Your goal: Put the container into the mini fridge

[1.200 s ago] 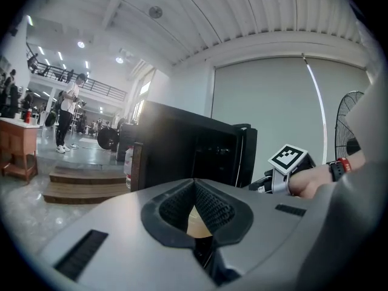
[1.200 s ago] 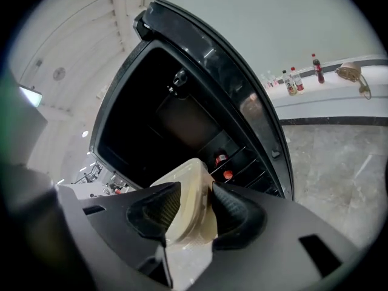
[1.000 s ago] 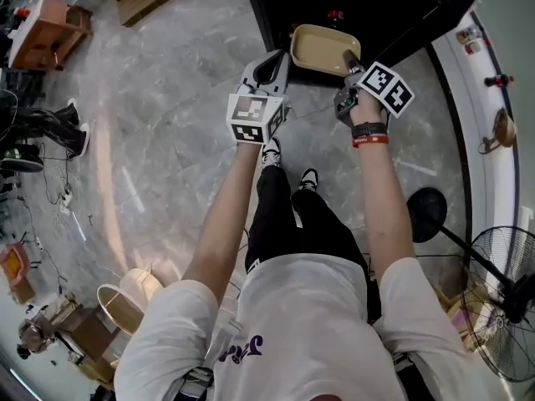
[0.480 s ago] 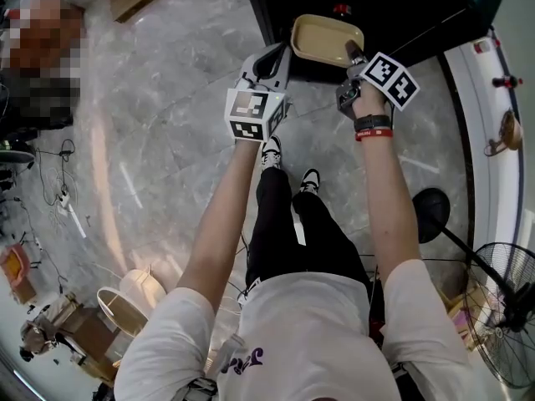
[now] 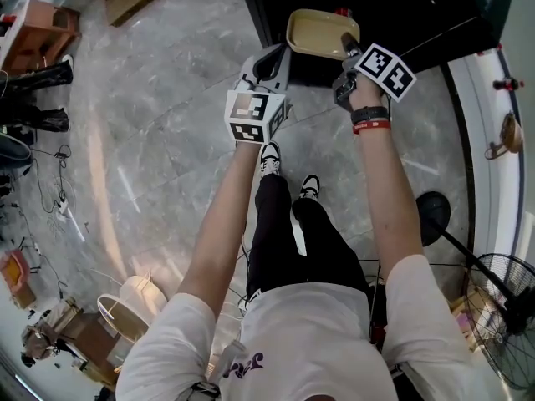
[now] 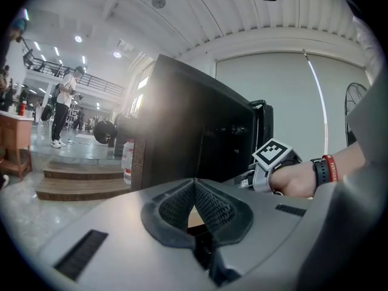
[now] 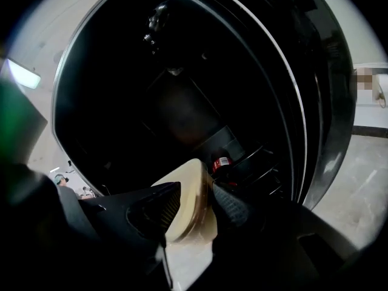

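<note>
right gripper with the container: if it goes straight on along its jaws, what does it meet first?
The right gripper, shut on the container, points into the open mini fridge. First in line looks like the small red-labelled item on the wire shelf just past it; depth unclear.

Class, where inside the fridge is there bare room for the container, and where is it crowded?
The middle of the mini fridge, left of the red-capped bottle, looks bare. Lower right is crowded: bottle and wire racks. The right gripper holds the container.
</note>
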`<action>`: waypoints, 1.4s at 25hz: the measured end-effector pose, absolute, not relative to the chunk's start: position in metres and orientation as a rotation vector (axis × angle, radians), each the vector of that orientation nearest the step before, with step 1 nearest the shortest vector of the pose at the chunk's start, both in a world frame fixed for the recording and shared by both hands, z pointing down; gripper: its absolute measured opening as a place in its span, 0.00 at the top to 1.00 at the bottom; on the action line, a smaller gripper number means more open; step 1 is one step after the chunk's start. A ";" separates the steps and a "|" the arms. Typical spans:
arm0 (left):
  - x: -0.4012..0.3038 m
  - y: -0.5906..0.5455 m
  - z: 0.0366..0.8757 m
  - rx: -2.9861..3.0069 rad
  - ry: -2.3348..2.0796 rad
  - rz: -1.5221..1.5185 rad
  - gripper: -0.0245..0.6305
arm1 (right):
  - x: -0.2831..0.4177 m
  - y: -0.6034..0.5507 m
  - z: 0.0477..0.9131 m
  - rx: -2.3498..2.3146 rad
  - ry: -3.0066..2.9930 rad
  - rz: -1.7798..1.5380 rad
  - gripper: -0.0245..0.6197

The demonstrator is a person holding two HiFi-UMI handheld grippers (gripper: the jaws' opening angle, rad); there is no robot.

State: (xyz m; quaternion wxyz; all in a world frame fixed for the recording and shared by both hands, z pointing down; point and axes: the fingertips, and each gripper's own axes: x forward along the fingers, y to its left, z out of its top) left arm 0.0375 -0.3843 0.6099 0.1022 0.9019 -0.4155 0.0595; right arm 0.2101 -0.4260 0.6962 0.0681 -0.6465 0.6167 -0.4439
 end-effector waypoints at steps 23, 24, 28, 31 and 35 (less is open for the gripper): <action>0.045 -0.414 0.644 2.640 -1.201 0.168 0.93 | 0.214 -0.524 0.689 -1.899 1.963 -1.180 0.69; 0.045 -0.416 0.645 2.639 -1.201 0.167 0.93 | 0.214 -0.529 0.690 -1.902 1.970 -1.172 0.69; 0.045 -0.421 0.646 2.632 -1.203 0.164 0.93 | 0.215 -0.544 0.695 -1.903 1.977 -1.169 0.69; 0.045 -0.423 0.650 2.638 -1.200 0.175 0.93 | 0.217 -0.551 0.698 -1.902 1.975 -1.179 0.69; 0.045 -0.424 0.655 2.629 -1.195 0.173 0.93 | 0.220 -0.560 0.705 -1.919 1.976 -1.173 0.69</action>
